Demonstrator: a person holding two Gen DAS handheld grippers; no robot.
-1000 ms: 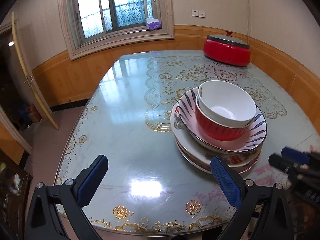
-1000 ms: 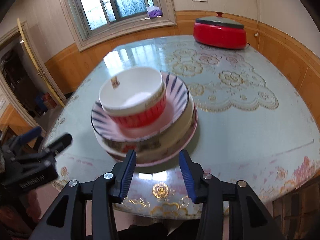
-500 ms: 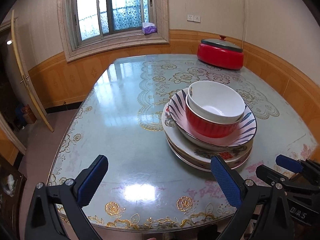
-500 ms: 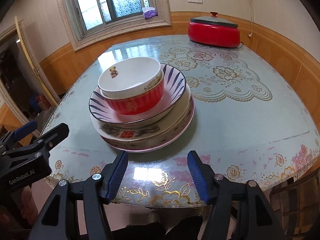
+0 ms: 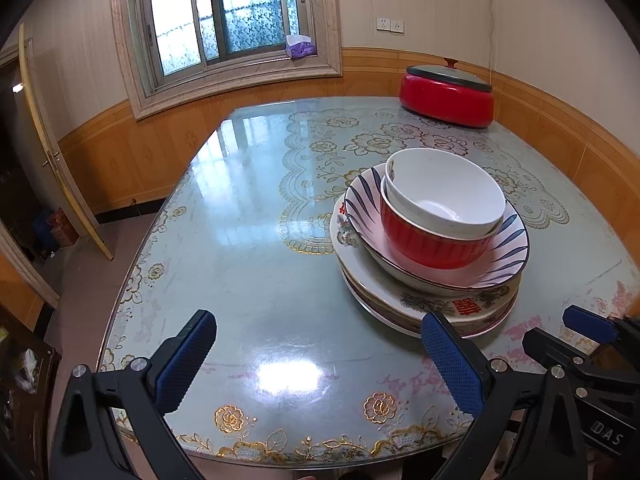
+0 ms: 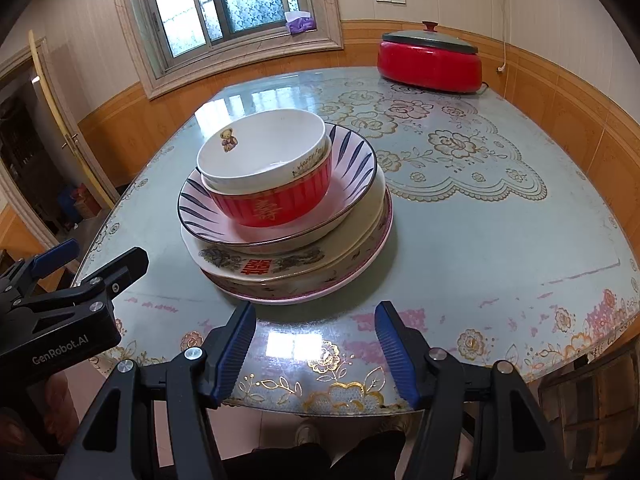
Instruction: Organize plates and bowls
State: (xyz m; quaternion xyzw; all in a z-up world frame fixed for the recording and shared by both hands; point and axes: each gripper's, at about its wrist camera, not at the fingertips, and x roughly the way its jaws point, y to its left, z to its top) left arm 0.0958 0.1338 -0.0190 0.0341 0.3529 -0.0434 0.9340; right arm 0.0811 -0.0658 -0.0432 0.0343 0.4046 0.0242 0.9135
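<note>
A stack of dishes stands on the glass-topped table (image 5: 248,264). A white bowl (image 5: 444,188) (image 6: 260,148) sits in a red bowl (image 5: 432,244) (image 6: 276,204), which sits in a pink blue-striped bowl (image 5: 508,248) (image 6: 352,160). Under it lie a cream plate (image 5: 440,304) (image 6: 288,264) and a pink-rimmed plate (image 6: 352,276). My left gripper (image 5: 320,352) is open and empty, left of and before the stack. My right gripper (image 6: 316,340) is open and empty, just before the stack at the table's front edge.
A red lidded cooker (image 5: 448,96) (image 6: 430,60) stands at the far right of the table. A window (image 5: 228,12) with a tissue box (image 5: 300,46) on its sill is behind. An open door (image 5: 52,152) is at the left. Wood-panelled walls run close behind and right.
Both grippers have drawn back from the stack toward the table's front edge and lifted a little. My right gripper's jaws have opened wider. The dishes have not moved.
</note>
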